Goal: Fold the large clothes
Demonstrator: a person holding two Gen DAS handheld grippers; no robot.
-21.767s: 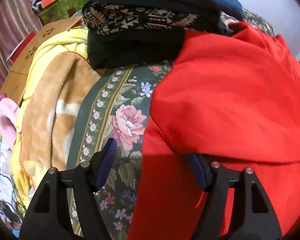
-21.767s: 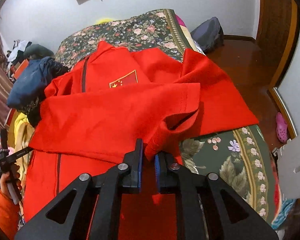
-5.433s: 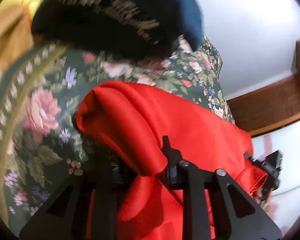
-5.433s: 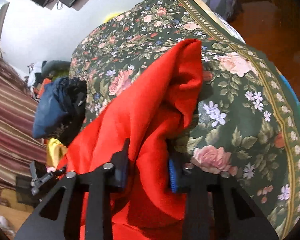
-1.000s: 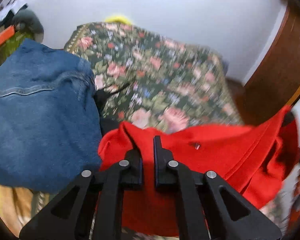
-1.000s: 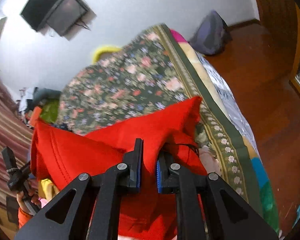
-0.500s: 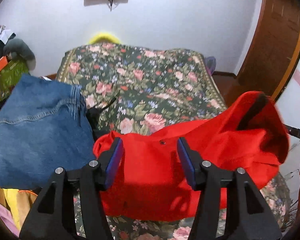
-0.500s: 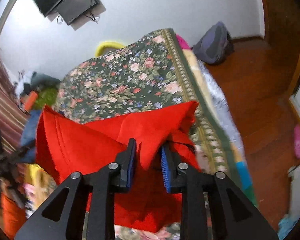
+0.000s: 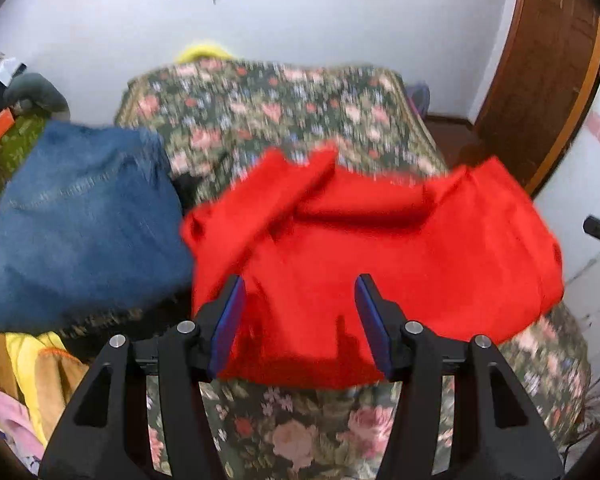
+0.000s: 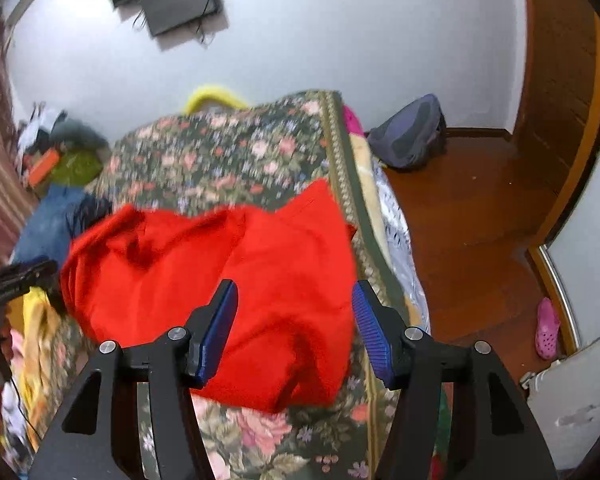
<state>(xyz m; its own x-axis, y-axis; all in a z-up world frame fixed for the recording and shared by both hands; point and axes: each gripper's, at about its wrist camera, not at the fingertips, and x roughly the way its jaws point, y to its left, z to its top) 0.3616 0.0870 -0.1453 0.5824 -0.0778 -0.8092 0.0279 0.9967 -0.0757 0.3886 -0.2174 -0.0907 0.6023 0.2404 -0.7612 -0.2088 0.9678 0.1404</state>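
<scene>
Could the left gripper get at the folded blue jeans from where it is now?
Probably yes. The left gripper has open, empty jaws, and the blue jeans lie uncovered on top of the pile just left of the red garment, with nothing between them. How far away they are is hard to judge.

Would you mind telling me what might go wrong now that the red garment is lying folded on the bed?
The red garment lies bunched, with a corner sticking up, so the fold may spring loose. Its right side sits near the floral bedspread edge and might slide off. The right gripper jaws are opening just above it and could snag cloth.
</scene>
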